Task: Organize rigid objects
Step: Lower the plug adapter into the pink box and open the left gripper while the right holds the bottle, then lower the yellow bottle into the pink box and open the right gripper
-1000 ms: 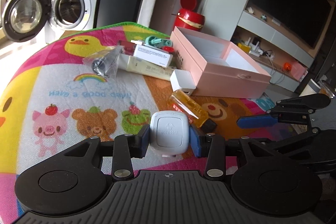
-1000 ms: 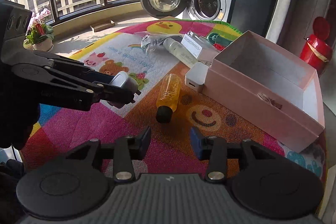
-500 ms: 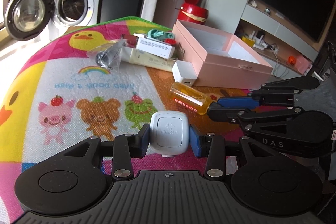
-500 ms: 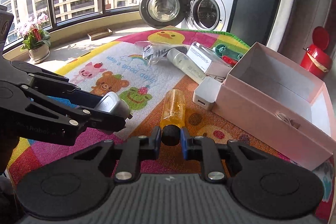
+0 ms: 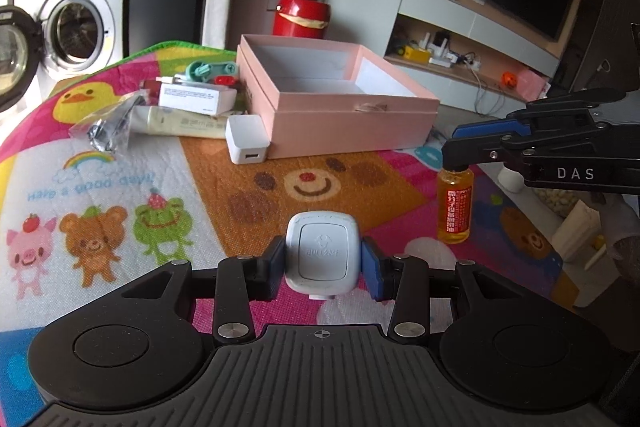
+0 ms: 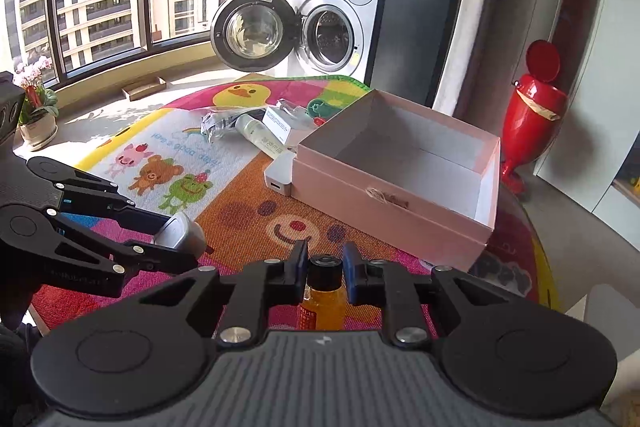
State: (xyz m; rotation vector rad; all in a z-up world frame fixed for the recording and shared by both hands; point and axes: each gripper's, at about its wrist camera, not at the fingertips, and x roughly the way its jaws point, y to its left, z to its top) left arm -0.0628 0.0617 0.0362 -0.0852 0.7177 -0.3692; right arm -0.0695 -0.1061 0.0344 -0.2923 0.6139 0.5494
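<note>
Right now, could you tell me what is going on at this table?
A person is tidying objects off a cartoon mat with two handheld grippers. The left gripper is shut on a white charger. The right gripper holds an orange bottle by its black cap, hanging upright above the mat. The pink box stands open and looks empty; a white adapter and other items lie beside it.

right gripper (image 6: 324, 273): jaws clamp amber bottle (image 6: 323, 301) cap | pink box (image 6: 400, 163) ahead, open
</note>
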